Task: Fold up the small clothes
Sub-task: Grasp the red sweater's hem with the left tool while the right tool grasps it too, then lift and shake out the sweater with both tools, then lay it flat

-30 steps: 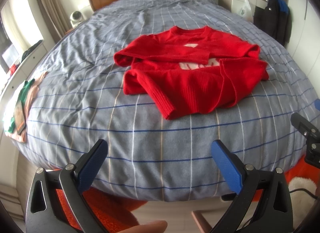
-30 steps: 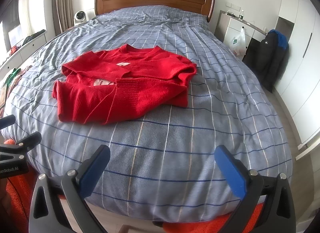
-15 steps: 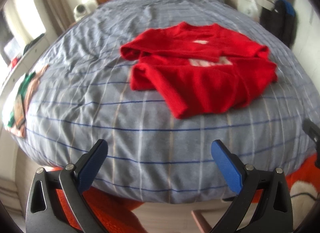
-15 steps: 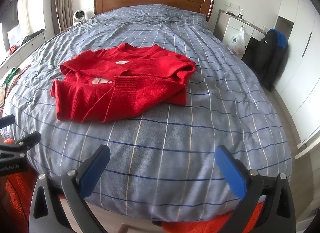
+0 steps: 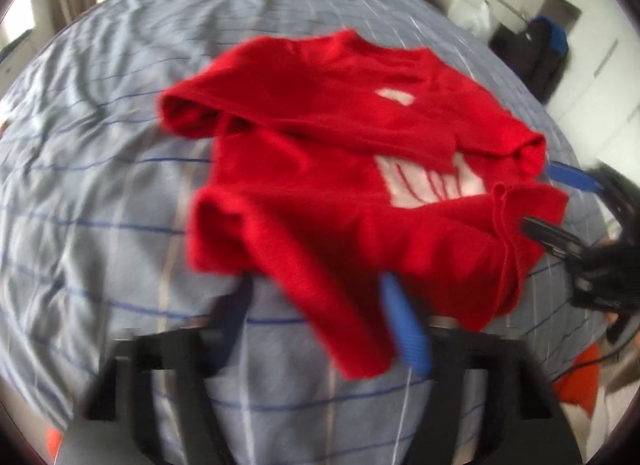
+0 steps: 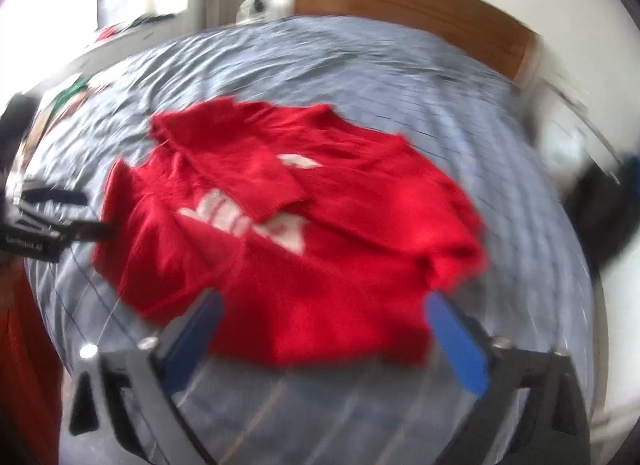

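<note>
I am closing both jaws, left gripper (image 5: 320, 321) and right gripper (image 6: 324, 329), around the red sweater's (image 5: 344, 169) near hem, neither pinching yet; next, I judge, lift and fold away.

— Left gripper (image 5: 316, 313): how is it carried?

— It is tilted steeply downward, and its jaws are closing. From its own camera the blue pads are seen at five and seven o'clock, blurred. A fold of red cloth lies between them, but a firm pinch cannot be confirmed.

— And the right gripper (image 6: 324, 317)?

— It is pitched down as well, jaws wide but closing, with the blue pads (image 6: 460, 345) set at five and seven o'clock. Cloth is reached by the tips; nothing is seen clamped.

— Is each seen by the other?

— Yes: the right is caught at three o'clock in the left view, the left at nine o'clock in the right view.
</note>
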`<state>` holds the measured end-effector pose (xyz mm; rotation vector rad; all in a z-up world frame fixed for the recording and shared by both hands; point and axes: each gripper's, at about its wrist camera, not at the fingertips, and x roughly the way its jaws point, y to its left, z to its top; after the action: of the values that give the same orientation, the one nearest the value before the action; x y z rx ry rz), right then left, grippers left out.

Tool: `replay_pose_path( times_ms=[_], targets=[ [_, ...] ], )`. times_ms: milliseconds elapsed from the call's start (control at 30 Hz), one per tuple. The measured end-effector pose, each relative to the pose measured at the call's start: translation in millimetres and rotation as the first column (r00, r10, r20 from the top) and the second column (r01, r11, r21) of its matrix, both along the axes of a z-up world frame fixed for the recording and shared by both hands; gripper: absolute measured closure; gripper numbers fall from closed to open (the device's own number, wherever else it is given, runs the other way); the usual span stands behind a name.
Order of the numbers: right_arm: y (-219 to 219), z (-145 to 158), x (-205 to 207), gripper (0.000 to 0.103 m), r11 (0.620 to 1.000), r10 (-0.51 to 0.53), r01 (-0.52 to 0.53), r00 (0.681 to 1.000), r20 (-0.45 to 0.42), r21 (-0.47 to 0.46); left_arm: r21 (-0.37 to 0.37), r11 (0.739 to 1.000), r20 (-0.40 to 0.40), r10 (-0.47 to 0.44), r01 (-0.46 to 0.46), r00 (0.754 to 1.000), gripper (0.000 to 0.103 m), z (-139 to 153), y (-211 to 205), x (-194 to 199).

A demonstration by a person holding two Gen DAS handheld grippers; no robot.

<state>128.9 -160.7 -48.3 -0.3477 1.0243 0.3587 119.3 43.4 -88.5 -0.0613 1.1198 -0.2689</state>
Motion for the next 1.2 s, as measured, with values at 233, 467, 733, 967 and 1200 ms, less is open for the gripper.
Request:
replay_pose_path(
  times_ms=[233,467,733,967,1200],
  targets=[
    [2,0,-28,0.098,0.990,0.128,-0.123,0.989,-0.071,0.070,-0.081,0.994,-0.017,-0.077,0.075,0.997,0.098,24,31,-61],
    [-78,28,-141,0.098,0.961,-0.036,0.075,0.988,-0.147,0.265,-0.045,0.991,-0.086,-0.133,0.129,0.987,0.097,15,46,-131],
    [-114,-18,-173,0.059,0.879,-0.195,0.291,0.942,-0.272,0.377,0.022,0.994,-0.109,-0.105,0.108,0.989,0.097,-6,41,-123],
    [-104,-59,-152,0.039,0.804,-0.184,0.395,0.876,-0.446,0.445,0.080,0.992,-0.103,-0.087,0.095,0.991,0.097,-20,31,-117],
    [-95,-26,-172,0.098,0.879,-0.201,0.343,0.895,-0.398,0.330,0.097,0.994,-0.109,-0.046,0.057,0.993,0.101,-15,45,-127]
  ],
)
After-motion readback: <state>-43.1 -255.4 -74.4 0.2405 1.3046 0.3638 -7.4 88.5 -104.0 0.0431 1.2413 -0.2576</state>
